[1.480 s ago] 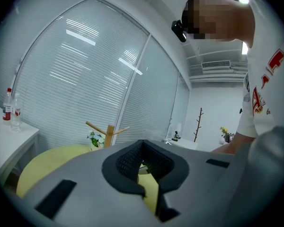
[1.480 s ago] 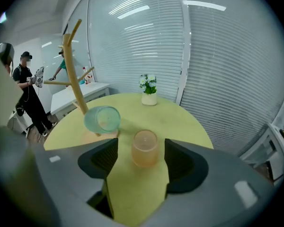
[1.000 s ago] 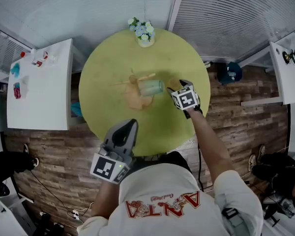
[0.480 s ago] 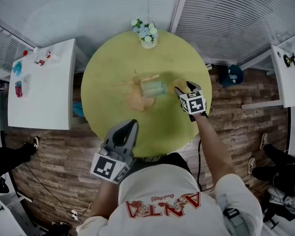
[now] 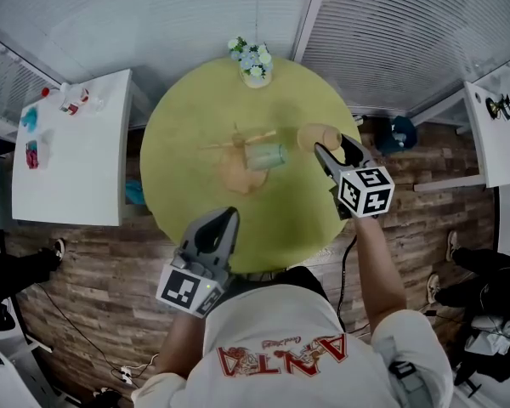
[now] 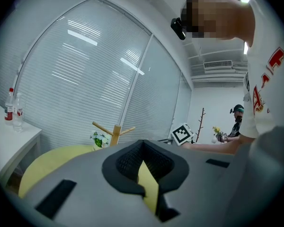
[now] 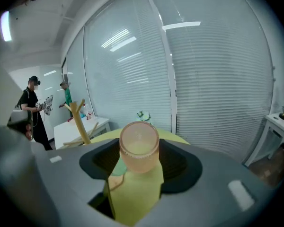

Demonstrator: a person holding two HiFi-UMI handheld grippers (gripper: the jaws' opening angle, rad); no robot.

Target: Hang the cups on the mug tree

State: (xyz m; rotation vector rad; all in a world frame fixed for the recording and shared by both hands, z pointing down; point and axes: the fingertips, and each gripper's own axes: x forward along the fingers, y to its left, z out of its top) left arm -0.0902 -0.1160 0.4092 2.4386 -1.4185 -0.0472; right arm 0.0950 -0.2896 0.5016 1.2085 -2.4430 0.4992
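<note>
A translucent orange cup sits between the jaws of my right gripper over the right side of the round yellow-green table. In the right gripper view the cup fills the gap and both pads press its sides. The wooden mug tree stands at the table's middle with a pale green cup on one of its arms. My left gripper hovers at the table's near edge, shut and holding nothing; its view shows the jaws closed to a thin slit.
A small vase of flowers stands at the table's far edge. A white side table with bottles is on the left. A tan shape lies at the tree's foot. Window blinds ring the far side. Another person stands in the room.
My right gripper has risen and swung to the right, away from the mug tree, carrying the orange cup. The left gripper has stayed put.
</note>
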